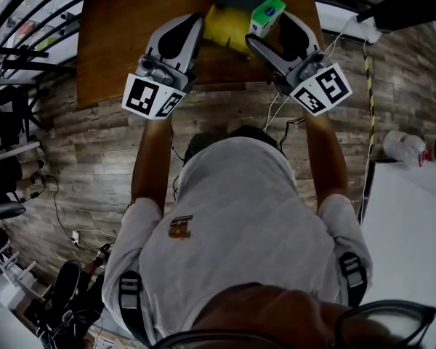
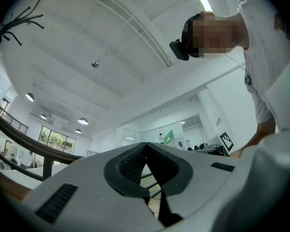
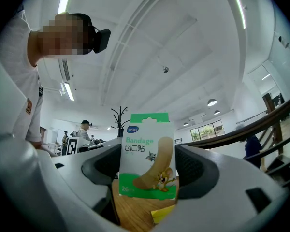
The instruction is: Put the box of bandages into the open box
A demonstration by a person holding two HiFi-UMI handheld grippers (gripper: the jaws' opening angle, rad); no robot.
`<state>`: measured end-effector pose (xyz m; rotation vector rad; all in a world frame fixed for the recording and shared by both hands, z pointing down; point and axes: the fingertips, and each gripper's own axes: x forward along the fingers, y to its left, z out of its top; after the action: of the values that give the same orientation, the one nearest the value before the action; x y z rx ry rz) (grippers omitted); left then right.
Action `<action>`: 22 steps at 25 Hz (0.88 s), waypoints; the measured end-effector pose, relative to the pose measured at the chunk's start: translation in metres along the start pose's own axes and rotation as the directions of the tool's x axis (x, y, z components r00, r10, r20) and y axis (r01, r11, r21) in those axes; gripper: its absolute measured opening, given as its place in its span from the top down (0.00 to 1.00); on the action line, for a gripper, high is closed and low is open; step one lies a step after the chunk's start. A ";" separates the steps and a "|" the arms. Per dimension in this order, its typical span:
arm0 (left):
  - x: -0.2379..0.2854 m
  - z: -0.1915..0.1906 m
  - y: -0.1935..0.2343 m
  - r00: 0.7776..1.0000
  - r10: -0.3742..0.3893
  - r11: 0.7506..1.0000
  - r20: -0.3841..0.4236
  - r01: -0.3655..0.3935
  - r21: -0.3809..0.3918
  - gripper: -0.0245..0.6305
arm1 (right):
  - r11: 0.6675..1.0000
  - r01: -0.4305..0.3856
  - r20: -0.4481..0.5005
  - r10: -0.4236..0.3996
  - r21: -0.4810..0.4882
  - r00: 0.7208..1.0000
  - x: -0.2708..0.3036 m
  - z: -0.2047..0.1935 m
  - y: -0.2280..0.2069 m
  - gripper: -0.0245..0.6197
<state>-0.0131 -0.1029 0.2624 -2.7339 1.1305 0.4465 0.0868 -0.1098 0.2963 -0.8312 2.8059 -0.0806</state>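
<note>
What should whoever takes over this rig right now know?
Left gripper: shut, empty.
Right gripper: shut on the box of bandages, held above the wooden table.
Yellow box, apparently the open box: on the table, just left of the held bandages in the head view.
Done: bandages gripped and lifted.
Left: lower them into the yellow box and release.

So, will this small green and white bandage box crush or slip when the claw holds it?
The green and white cardboard bandage box looks thin and probably light, so it should lift easily. Its front shows flat and undented in the right claw, so it is likely stiff enough, though hard squeezing might dent it. Set upright, it may tip.
</note>
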 end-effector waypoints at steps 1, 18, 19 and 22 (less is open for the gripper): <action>0.005 -0.003 0.004 1.000 0.007 1.000 -0.001 -0.007 0.000 0.93 | 1.000 -0.005 -0.006 0.005 0.002 1.000 0.003 -0.002 -0.006 0.45; 0.039 -0.019 0.090 0.999 0.038 0.999 -0.020 -0.038 -0.014 0.93 | 1.000 0.008 -0.159 -0.007 0.004 0.987 0.089 -0.043 -0.064 0.45; 0.043 -0.020 0.094 0.999 0.033 0.999 -0.021 -0.033 -0.013 0.93 | 1.000 0.012 -0.169 -0.012 0.001 0.985 0.093 -0.046 -0.067 0.45; 0.050 -0.026 0.103 1.000 0.022 1.000 -0.023 -0.022 -0.013 0.93 | 0.999 0.031 -0.202 -0.033 -0.010 0.979 0.099 -0.059 -0.078 0.45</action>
<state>-0.0468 -0.2153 0.2683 -2.7469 1.1680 0.4281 0.0348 -0.2296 0.3440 -0.9178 2.9826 -0.1704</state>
